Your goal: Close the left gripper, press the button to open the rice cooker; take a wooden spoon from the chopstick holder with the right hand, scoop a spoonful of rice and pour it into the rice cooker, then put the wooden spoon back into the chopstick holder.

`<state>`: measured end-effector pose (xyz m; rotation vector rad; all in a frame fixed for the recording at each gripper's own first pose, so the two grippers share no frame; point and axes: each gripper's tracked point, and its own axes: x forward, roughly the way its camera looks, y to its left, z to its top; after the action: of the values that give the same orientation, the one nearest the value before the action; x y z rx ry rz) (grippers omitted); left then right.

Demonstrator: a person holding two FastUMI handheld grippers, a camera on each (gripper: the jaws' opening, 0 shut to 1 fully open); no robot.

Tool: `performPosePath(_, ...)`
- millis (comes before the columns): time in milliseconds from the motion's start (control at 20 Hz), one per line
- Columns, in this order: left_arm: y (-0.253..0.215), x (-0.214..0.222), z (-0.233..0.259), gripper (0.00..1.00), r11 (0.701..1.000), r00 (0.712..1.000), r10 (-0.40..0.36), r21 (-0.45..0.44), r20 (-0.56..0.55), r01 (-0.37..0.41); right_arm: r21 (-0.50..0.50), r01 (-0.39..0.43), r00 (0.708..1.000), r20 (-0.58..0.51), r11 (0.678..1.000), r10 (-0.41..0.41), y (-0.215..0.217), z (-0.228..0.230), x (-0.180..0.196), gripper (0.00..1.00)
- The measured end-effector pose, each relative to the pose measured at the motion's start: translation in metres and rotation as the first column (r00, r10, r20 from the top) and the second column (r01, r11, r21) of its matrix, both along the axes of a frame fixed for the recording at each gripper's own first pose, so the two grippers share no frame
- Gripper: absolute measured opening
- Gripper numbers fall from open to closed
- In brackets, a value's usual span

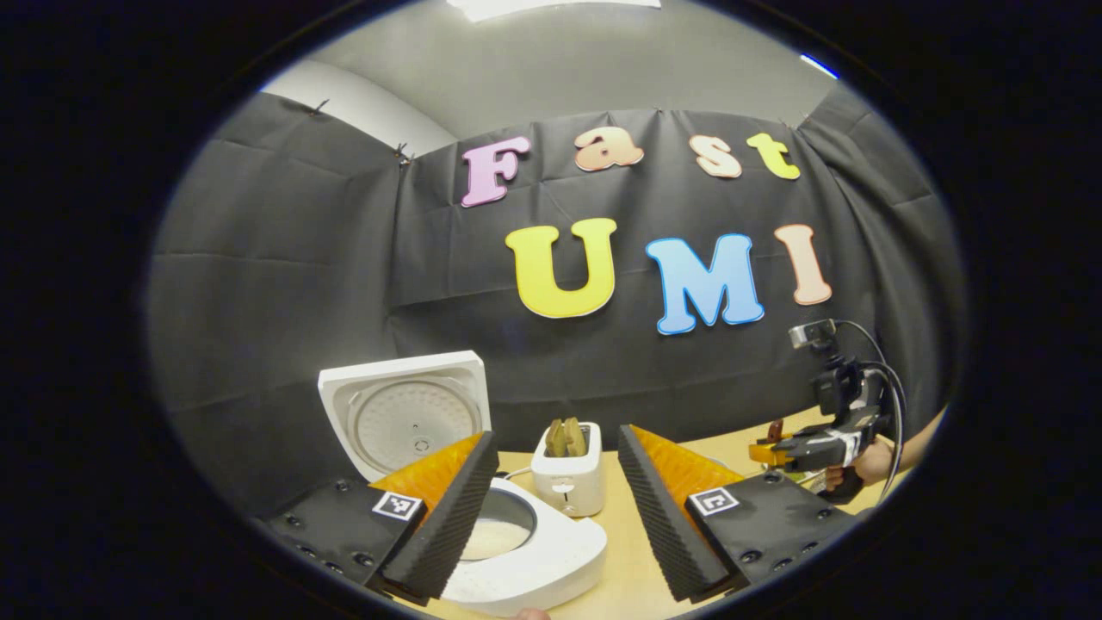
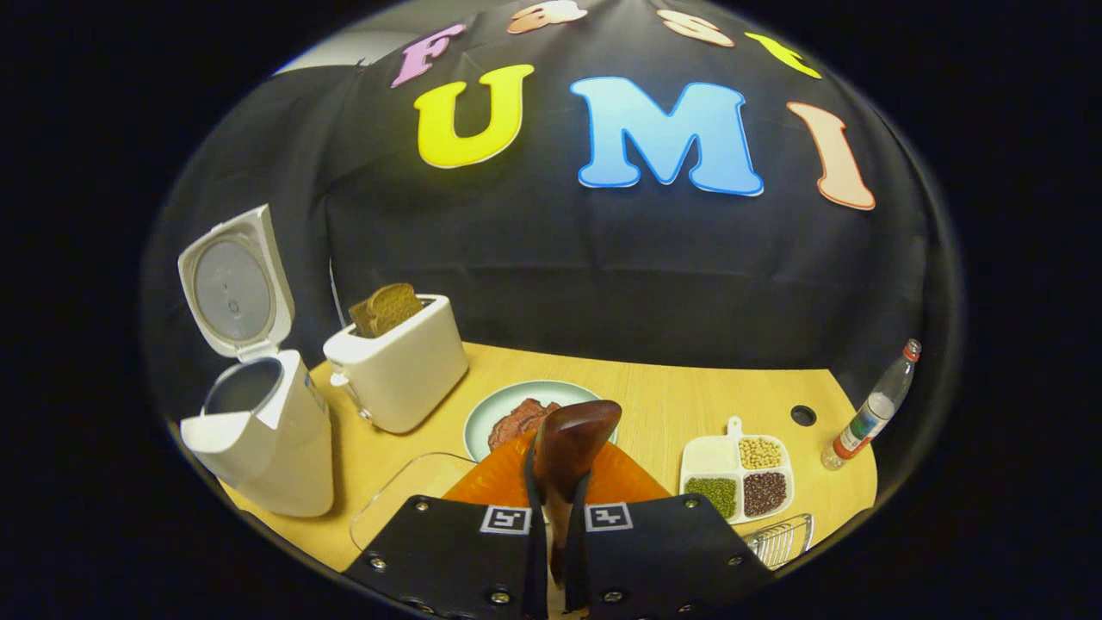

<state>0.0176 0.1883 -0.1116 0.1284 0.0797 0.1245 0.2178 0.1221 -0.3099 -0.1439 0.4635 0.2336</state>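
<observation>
Wooden spoon [image 2: 570, 448], one, clamped in right hand-held gripper [image 2: 556, 517]; left hand-held gripper [image 1: 551, 499] agape.

Wooden spoon [image 2: 572, 443]: I am gripping dark, glossy, smooth wood.
My finger pads [image 1: 448, 517]: matt black ribbed foam.
Rice cooker [image 2: 267, 439]: glossy white plastic is shining left of the toaster [image 2: 400, 362], itself smooth white.
Table [image 2: 671, 396]: pale matt wood grain.

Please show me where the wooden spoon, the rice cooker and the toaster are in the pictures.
wooden spoon [image 2: 572, 439]: right gripper view, on the brown bowl end above the tool's two fingers.
rice cooker [image 2: 267, 448]: right gripper view, on the white body under the open lid.
toaster [image 1: 568, 482]: left gripper view, on the white front face.
</observation>
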Motion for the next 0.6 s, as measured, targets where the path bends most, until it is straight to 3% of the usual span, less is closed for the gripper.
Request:
performPosePath(100, 0.005, 0.001, 0.000, 1.00, 1.000, 1.000, 0.002, -0.003, -0.001, -0.002, -0.035, -0.018, 0.999, -0.028, 0.999, 0.017, 0.008, -0.020, -0.007, 0.08)
performPosePath(200, 0.013, 0.003, 0.000, 0.98, 1.000, 1.000, 0.008, -0.008, -0.002, -0.008, -0.008, -0.015, 0.999, -0.047, 1.000, 0.015, 0.017, -0.029, -0.012, 0.08)
performPosePath(350, 0.026, 0.000, -0.001, 1.00, 0.999, 0.999, 0.036, -0.032, -0.004, -0.036, 0.191, 0.037, 0.992, -0.124, 0.981, -0.013, 0.037, -0.036, -0.019, 0.09)
performPosePath(600, 0.038, -0.006, -0.013, 0.98, 0.995, 0.997, 0.064, -0.071, -0.038, -0.066, 0.490, 0.195, 0.962, -0.262, 0.849, -0.070, 0.048, -0.043, -0.014, 0.08)
